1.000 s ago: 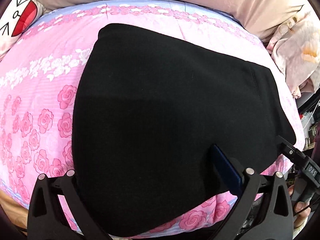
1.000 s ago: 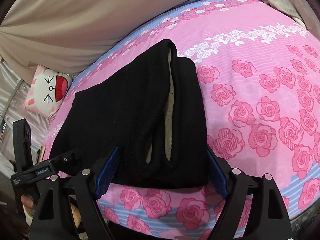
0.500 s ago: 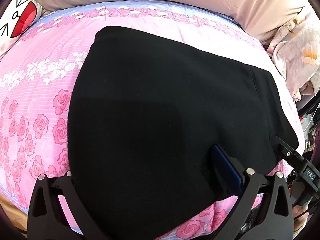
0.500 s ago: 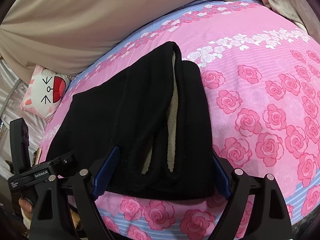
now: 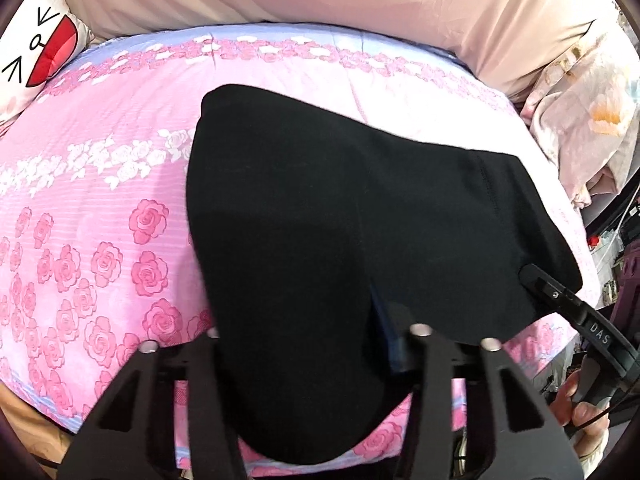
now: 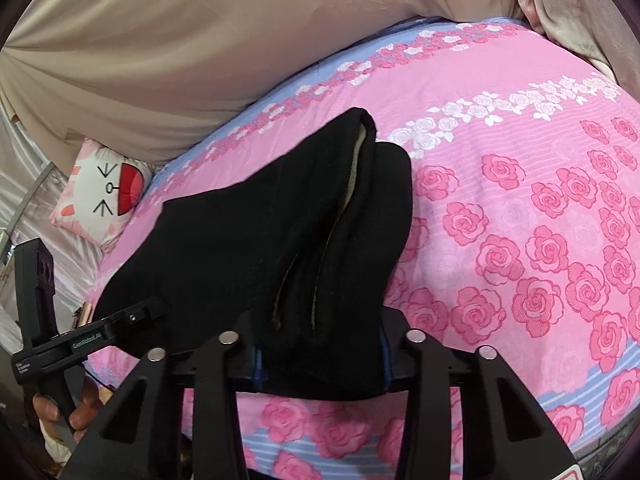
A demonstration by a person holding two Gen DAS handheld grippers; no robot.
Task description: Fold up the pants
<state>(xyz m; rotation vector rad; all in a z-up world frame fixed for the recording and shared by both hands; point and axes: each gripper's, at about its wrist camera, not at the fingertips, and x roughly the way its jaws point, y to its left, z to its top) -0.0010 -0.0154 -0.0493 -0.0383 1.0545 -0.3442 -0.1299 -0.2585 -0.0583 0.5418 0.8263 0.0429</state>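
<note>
Black pants point(image 5: 340, 216) lie on the pink rose bedspread point(image 5: 100, 184). My left gripper point(image 5: 304, 344) is shut on the near edge of the pants, bunching the cloth between its fingers. In the right wrist view the pants point(image 6: 248, 240) show their cream fleece lining at the leg ends. My right gripper point(image 6: 320, 360) is shut on those leg ends and lifts them off the bed. The left gripper's body point(image 6: 60, 344) shows at the left of the right wrist view; the right gripper's body point(image 5: 576, 320) shows at the right of the left wrist view.
A beige curtain point(image 6: 200, 40) hangs behind the bed. A cat-face pillow point(image 6: 104, 188) lies at the far left corner. A floral blanket point(image 5: 592, 128) is heaped at the bed's right end. The bed's near edge point(image 6: 320, 440) runs just below the grippers.
Both grippers have closed from open onto the pants. The gripped edges have bunched up and lifted off the bedspread.
</note>
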